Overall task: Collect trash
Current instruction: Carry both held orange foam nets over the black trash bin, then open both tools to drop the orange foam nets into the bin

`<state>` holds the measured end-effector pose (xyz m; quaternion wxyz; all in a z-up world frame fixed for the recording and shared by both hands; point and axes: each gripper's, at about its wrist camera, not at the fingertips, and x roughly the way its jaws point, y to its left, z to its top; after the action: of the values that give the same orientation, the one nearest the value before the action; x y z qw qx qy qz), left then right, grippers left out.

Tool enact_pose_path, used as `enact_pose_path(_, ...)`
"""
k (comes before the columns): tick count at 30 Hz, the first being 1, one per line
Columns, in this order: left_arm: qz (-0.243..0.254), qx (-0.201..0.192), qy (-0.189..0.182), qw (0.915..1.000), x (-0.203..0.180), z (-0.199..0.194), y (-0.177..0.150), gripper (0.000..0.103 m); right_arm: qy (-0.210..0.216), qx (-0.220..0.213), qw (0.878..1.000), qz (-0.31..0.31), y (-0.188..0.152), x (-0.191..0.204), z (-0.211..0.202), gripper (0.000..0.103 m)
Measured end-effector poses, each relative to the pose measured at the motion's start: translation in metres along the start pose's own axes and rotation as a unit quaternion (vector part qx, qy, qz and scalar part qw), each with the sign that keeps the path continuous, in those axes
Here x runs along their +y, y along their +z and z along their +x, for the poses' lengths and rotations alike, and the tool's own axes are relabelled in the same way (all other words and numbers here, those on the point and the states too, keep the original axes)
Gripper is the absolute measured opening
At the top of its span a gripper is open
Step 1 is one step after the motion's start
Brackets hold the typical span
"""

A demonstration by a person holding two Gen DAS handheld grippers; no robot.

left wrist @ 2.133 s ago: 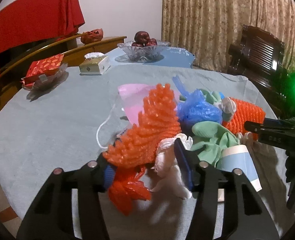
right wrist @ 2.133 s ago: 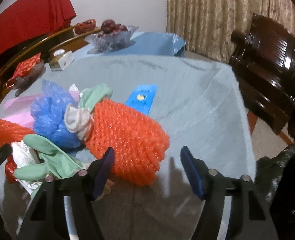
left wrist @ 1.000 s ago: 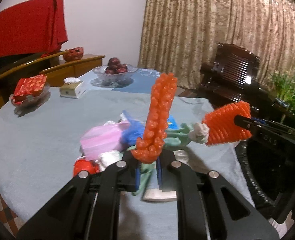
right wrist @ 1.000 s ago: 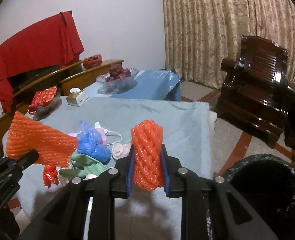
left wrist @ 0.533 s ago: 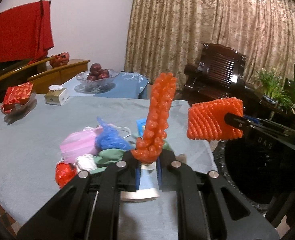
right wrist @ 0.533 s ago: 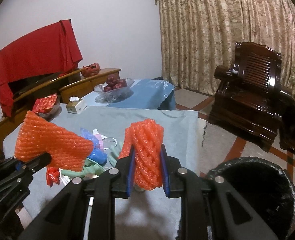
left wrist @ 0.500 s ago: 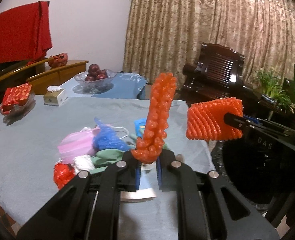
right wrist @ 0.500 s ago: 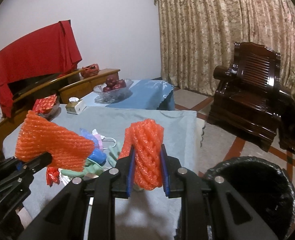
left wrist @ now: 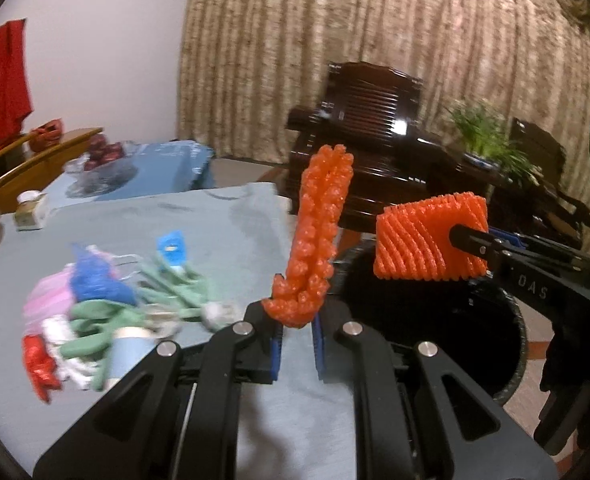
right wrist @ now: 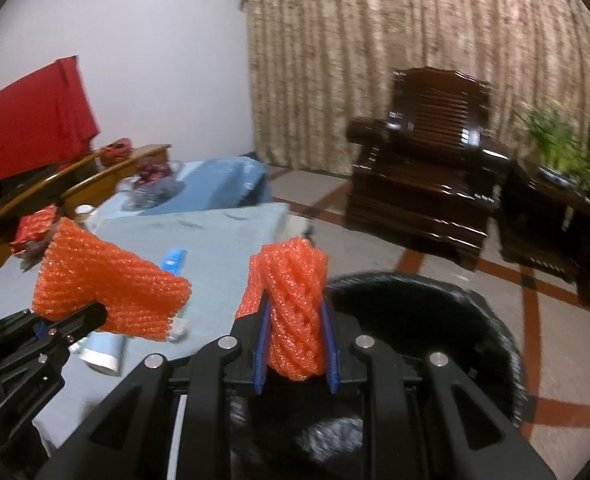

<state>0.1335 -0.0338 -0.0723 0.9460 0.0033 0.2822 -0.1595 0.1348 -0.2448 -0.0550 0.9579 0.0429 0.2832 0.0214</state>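
Observation:
My left gripper (left wrist: 297,340) is shut on an orange foam net sleeve (left wrist: 319,232) that stands upright above the table's right edge. My right gripper (right wrist: 295,344) is shut on a second orange foam net sleeve (right wrist: 295,304) and holds it over the black bin (right wrist: 455,320). The right gripper also shows in the left wrist view (left wrist: 479,244) with its sleeve (left wrist: 427,240) above the bin (left wrist: 507,340). The left gripper's sleeve shows in the right wrist view (right wrist: 103,284). More trash lies on the table: a blue bag (left wrist: 95,284), green gloves (left wrist: 167,292), a pink mask (left wrist: 47,300), a paper cup (left wrist: 129,350) and a red wrapper (left wrist: 37,364).
The grey-clothed table (left wrist: 223,240) ends just before the bin. A dark wooden armchair (right wrist: 435,184) and a potted plant (right wrist: 563,152) stand behind the bin. A fruit bowl (left wrist: 103,160) and a tissue box (left wrist: 29,208) sit at the table's far side.
Both grippers have swung right with their orange sleeves, away from the trash pile. The right gripper's sleeve is now over the bin's opening; the left one is at the table's edge.

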Motion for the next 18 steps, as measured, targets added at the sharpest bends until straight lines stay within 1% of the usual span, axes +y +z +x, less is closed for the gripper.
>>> enact_pose_path(3,0.011,0.004,-0.019,0.9997,-0.023,0.015,-0.001,0.012,-0.023,0.007,1.000,0.008,-0.008,-0.021,-0.003,0.022)
enact_pose_path(6,0.011,0.011,-0.043,0.9989,-0.045,0.032,0.001,0.012,-0.045,0.017,0.999,0.017,-0.017,-0.043,-0.004,0.022)
enact_pose_path(10,0.017,0.019,-0.074,0.9969,-0.071,0.051,0.003,0.012,-0.068,0.028,0.997,0.029,-0.025,-0.062,-0.004,0.022)
enact_pose_path(13,0.024,0.031,-0.093,0.9949,-0.088,0.063,-0.002,0.012,-0.083,0.035,0.995,0.037,-0.032,-0.076,-0.004,0.023)
enact_pose_path(16,0.028,0.048,-0.110,0.9924,-0.098,0.075,-0.008,0.016,-0.094,0.044,0.994,0.041,-0.037,-0.083,-0.003,0.024)
enact_pose_path(18,0.030,0.055,-0.115,0.9914,-0.102,0.081,-0.012,0.027,-0.100,0.049,0.993,0.042,-0.040,-0.086,-0.002,0.027)
